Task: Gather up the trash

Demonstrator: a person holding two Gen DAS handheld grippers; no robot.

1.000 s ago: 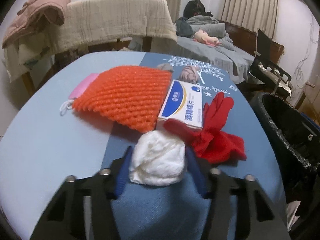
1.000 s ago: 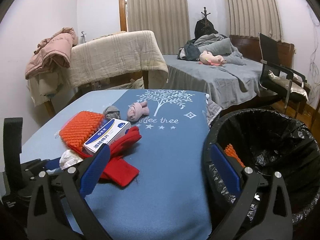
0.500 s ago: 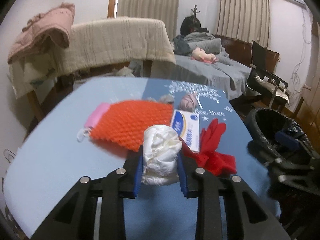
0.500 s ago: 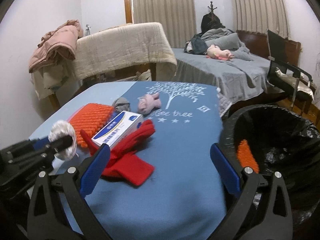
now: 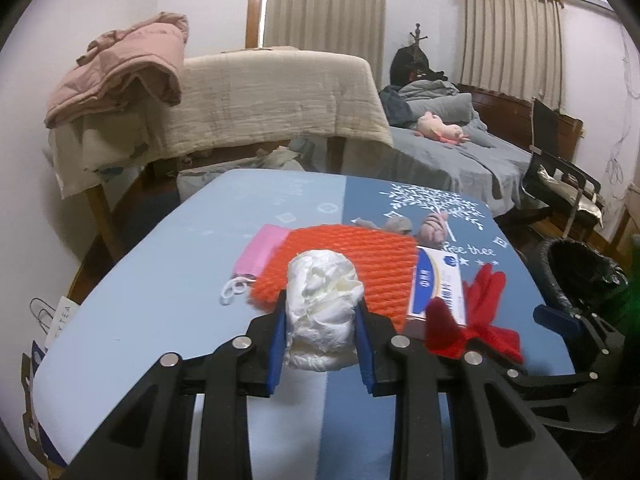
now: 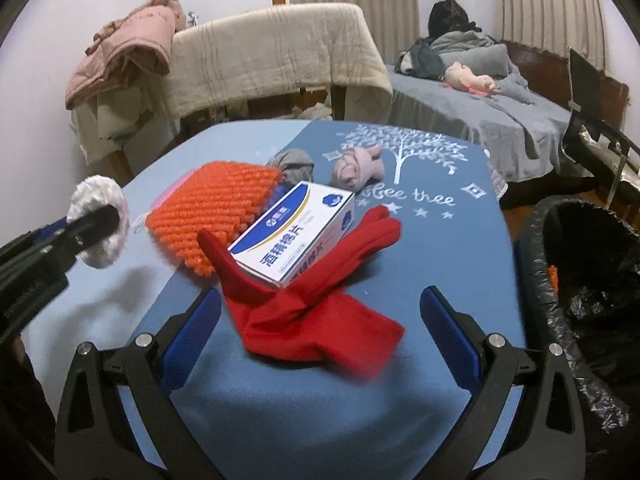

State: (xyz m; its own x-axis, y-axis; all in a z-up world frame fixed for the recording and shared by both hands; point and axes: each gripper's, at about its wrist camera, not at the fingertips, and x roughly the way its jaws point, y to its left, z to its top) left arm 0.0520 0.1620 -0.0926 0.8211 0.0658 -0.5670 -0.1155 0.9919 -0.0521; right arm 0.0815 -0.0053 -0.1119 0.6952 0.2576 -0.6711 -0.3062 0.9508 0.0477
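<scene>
Fingers (image 5: pixel 280 336) hide crumpled tissue (image 6: pixel 98 226) side; right view shows.

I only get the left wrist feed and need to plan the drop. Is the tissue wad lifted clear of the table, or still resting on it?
Observer: Lifted. The right wrist view shows the white tissue wad held in the left gripper above the table, with its shadow below.
Operator: Anything already in the bin?
Observer: Yes, an orange piece lies inside the black-lined trash bin.
Operator: Is the right gripper carrying anything?
Observer: No. The right gripper is open, with the red glove lying on the table between its fingers.
</scene>
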